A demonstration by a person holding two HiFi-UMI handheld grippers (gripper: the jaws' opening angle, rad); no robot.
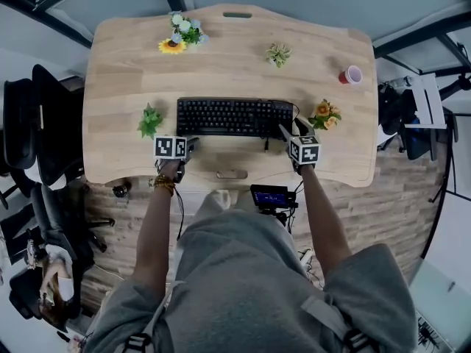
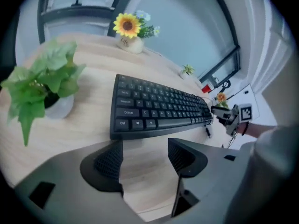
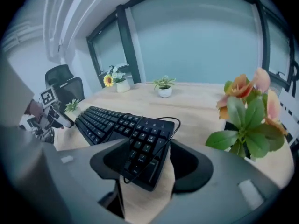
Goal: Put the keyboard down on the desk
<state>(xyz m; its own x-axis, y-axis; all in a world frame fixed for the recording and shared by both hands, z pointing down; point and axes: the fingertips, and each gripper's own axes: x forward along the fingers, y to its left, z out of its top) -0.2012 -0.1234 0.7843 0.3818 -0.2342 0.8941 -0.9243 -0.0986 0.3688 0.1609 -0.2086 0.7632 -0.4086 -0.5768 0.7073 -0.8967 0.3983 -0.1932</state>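
A black keyboard [image 1: 232, 116] lies flat on the wooden desk [image 1: 221, 72], near its front edge, with its cable looped over the right end. My left gripper [image 1: 193, 144] stands open just in front of the keyboard's [image 2: 159, 108] left corner, with only bare desk between the pads [image 2: 108, 162]. My right gripper [image 1: 288, 132] is at the keyboard's right end. In the right gripper view the jaws [image 3: 149, 164] stand wide with the keyboard's [image 3: 117, 125] end corner and cable between them, and desk shows beside the right pad.
A green potted plant [image 1: 150, 120] stands left of the keyboard and an orange-flower pot [image 1: 324, 114] right of it. Farther back are a sunflower vase [image 1: 173, 45], a small plant [image 1: 278, 54] and a red cup [image 1: 351, 74]. Office chairs [image 1: 37, 123] stand off the left edge.
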